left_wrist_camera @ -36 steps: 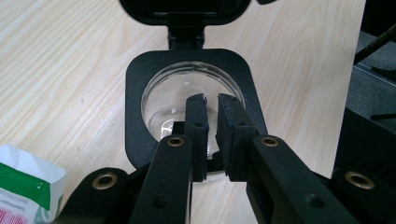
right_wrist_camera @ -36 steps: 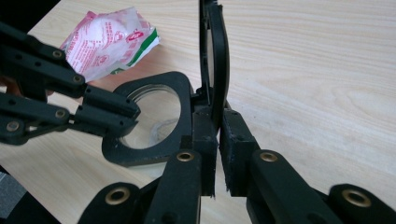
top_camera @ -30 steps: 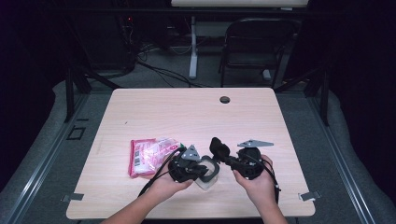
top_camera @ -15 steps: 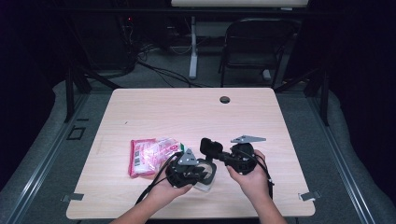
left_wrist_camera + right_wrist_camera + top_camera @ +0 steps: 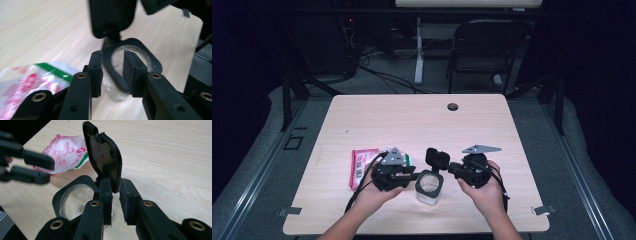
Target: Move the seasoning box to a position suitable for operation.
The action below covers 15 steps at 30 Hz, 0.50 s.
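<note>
Claws at work over a clear square jar with a black rim [image 5: 429, 186], which stands on the pale wooden surface [image 5: 422, 120] near my edge, between my two hands. My left claw [image 5: 412, 175] sits just to the left of the jar. Its jaws have just been opening — in the left gripper view they stand apart, the jar's black rim [image 5: 132, 65] seen beyond the gap, and the pads press on nothing. My right claw [image 5: 451, 169] comes in from the right; its jaws too have just been opening. The jar's hinged black lid [image 5: 103, 155] stands upright, swung up at the far side of the mouth, and its lower edge sits between my right jaws in the right gripper view — whether the pads grip it I cannot tell. The jar's mouth [image 5: 75, 197] lies uncovered. A pink-and-white plastic packet with a green stripe [image 5: 362, 165] lies flat on the surface just left of my left hand [image 5: 372, 197], partly under it.
</note>
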{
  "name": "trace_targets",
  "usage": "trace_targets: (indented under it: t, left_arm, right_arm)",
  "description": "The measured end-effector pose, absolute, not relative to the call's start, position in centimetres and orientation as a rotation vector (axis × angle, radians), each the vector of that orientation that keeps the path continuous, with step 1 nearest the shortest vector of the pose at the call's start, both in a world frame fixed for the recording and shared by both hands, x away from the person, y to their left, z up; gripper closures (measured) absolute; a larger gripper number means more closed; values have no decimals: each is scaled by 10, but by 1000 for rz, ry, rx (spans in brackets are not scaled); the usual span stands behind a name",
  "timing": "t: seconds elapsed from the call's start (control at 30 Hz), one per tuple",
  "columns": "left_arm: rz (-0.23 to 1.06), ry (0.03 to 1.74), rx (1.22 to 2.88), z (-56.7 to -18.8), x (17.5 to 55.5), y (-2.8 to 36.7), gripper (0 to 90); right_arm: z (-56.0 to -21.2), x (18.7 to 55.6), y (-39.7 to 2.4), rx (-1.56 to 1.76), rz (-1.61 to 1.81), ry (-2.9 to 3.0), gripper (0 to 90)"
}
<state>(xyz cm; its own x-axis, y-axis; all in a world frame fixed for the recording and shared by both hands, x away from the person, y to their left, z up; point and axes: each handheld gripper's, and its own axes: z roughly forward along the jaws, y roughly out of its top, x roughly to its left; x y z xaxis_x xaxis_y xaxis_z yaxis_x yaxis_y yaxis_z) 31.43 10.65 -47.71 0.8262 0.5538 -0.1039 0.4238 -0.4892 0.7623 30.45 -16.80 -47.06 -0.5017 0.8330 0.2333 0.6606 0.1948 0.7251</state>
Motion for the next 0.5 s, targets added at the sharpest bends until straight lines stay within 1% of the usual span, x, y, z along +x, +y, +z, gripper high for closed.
trace_targets:
  t: [0.07, 0.27, 0.4, 0.47, 0.5]
  left_arm:
    - [205, 750, 2130, -471, 317, 122, 675]
    - [207, 826, 2139, -467, 324, 144, 654]
    - [264, 864, 2159, -466, 324, 152, 631]
    - [262, 875, 2167, -467, 324, 153, 607]
    - [271, 879, 2176, -467, 323, 154, 578]
  right_arm:
    - [-465, 302, -167, 1421, 1198, 2279, 792]
    - [-455, 296, -163, 1375, 1201, 2323, 780]
    - [-450, 293, -161, 1345, 1212, 2352, 771]
    - [-449, 292, -159, 1338, 1213, 2367, 766]
    - [-449, 292, -159, 1340, 1213, 2373, 763]
